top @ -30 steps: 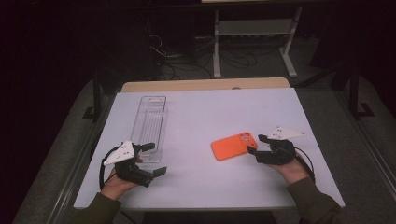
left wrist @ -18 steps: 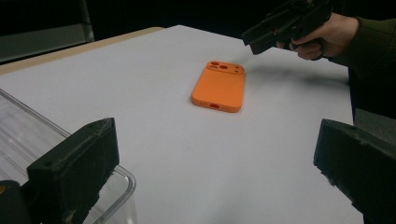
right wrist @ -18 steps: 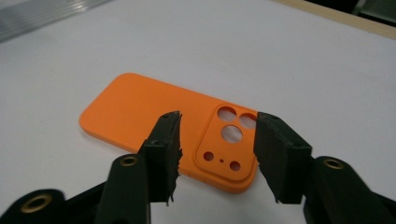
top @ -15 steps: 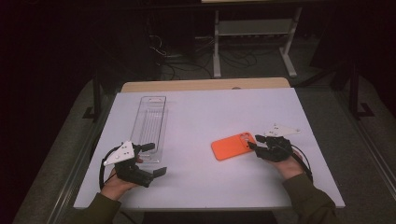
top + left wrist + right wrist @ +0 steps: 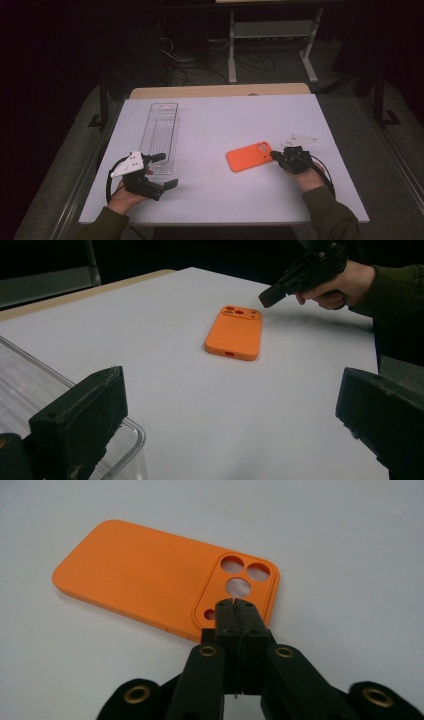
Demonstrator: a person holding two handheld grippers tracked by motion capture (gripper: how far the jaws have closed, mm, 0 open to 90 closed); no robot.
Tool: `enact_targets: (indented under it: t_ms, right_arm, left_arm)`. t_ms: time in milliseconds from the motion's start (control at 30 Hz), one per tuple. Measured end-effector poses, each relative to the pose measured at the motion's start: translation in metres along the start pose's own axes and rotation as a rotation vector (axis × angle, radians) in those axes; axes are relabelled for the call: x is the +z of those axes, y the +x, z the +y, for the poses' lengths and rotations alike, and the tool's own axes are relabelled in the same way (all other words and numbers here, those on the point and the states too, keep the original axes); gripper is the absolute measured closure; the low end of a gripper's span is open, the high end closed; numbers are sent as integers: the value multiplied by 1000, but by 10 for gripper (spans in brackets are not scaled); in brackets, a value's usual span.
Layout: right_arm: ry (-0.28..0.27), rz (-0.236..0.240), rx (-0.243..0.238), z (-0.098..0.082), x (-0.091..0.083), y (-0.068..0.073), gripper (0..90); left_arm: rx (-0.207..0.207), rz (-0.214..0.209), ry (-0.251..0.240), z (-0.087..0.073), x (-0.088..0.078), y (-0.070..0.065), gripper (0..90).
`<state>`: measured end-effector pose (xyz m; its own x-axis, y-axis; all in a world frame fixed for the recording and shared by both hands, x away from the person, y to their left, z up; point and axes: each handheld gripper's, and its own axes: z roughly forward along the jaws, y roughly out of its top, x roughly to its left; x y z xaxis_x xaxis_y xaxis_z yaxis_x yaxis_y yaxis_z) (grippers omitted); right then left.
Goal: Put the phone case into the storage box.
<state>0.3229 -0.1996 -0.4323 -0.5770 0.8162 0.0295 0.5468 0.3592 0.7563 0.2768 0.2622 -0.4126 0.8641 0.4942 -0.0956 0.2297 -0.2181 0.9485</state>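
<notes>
1. The right gripper (image 5: 234,605) is hovering at the camera-hole corner of the orange phone case (image 5: 250,157), its jaws having just been closing and now pressed together with nothing between them.
2. The left gripper (image 5: 167,171) is resting spread beside the clear tray (image 5: 161,131).
3. The case is lying flat mid-table; nudging or lifting its corner calls for a low, gentle contact.
4. Counting: one case, one tray, two grippers.

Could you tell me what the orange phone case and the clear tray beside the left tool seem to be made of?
The orange phone case looks like matte silicone or soft plastic: an even, dull surface with a fine texture, rounded edges and no sharp glare. The clear tray appears to be rigid transparent plastic, since the table shows through it and its rim catches glossy highlights. Neither material can be confirmed by sight alone.
</notes>
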Motion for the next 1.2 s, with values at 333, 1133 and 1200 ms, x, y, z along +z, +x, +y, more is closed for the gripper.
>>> enact_targets:
  t_ms: [333,1133,1200]
  right_arm:
    - [50,-6,-5,-6,6,-1,884]
    - [75,-16,-7,-4,15,-6,884]
    - [81,-16,1,-2,15,-5,884]
  left_arm:
    - [5,7,-14,0,-1,1,0]
    - [2,13,-7,0,-2,2,0]
    - [5,13,-4,0,-1,1,0]
